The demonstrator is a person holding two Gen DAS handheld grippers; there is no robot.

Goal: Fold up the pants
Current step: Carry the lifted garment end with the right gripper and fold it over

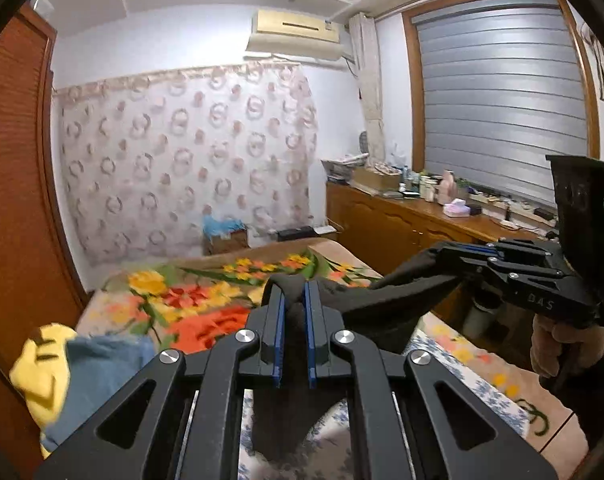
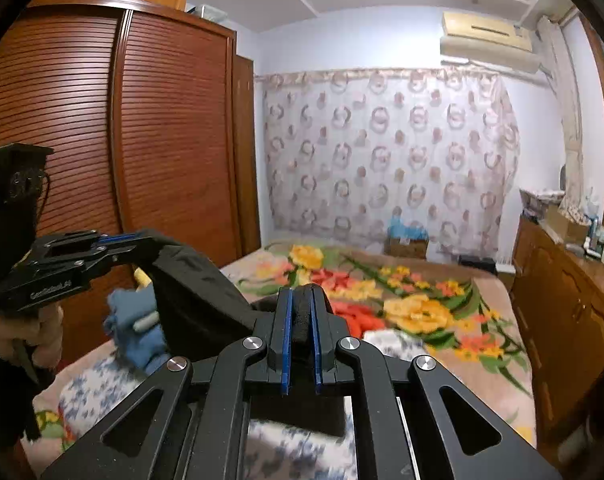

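The black pants (image 1: pixel 386 300) hang in the air above the bed, stretched between both grippers. My left gripper (image 1: pixel 295 300) is shut on one end of the black cloth, which bulges up between its blue pads. My right gripper (image 1: pixel 446 252) shows at the right of the left wrist view, shut on the other end. In the right wrist view my right gripper (image 2: pixel 300 300) is shut on the pants (image 2: pixel 197 292), and my left gripper (image 2: pixel 141 240) holds them at the left.
A bed with a floral blanket (image 2: pixel 402 300) lies below. Blue and yellow clothes (image 1: pixel 77 364) lie at its left side. A wooden wardrobe (image 2: pixel 121 140) stands left, a cluttered wooden cabinet (image 1: pixel 422 216) right, a patterned curtain (image 1: pixel 181 160) behind.
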